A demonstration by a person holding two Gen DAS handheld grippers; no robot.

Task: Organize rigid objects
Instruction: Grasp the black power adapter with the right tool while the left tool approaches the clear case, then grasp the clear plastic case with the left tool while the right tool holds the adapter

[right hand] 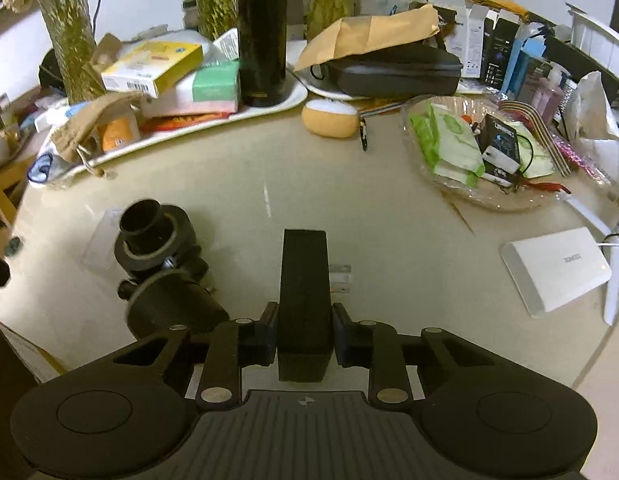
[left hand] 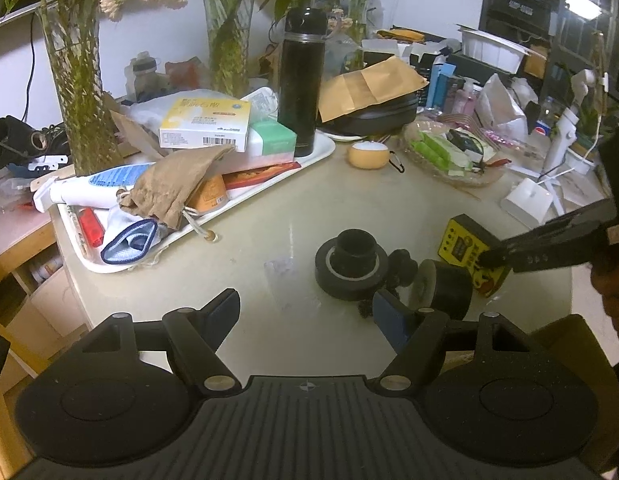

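Note:
My left gripper (left hand: 305,312) is open and empty, low over the beige table (left hand: 269,208). Ahead of it lie a black tape roll with a black cylinder standing in its hole (left hand: 351,268), a second black tape roll on its edge (left hand: 445,290) and a small black knobbed part (left hand: 403,264). My right gripper (right hand: 305,330) is shut on a black-and-yellow box (right hand: 303,304), seen from its black side; in the left wrist view the same box (left hand: 467,248) shows its yellow face, held at the right. The tape rolls (right hand: 157,236) lie left of it.
A white tray (left hand: 325,148) at the back left holds boxes, a cloth pouch, a black flask (left hand: 301,80). An orange round case (left hand: 369,154), a glass dish of packets (right hand: 485,152), a white box (right hand: 555,270), vases and a black case stand around.

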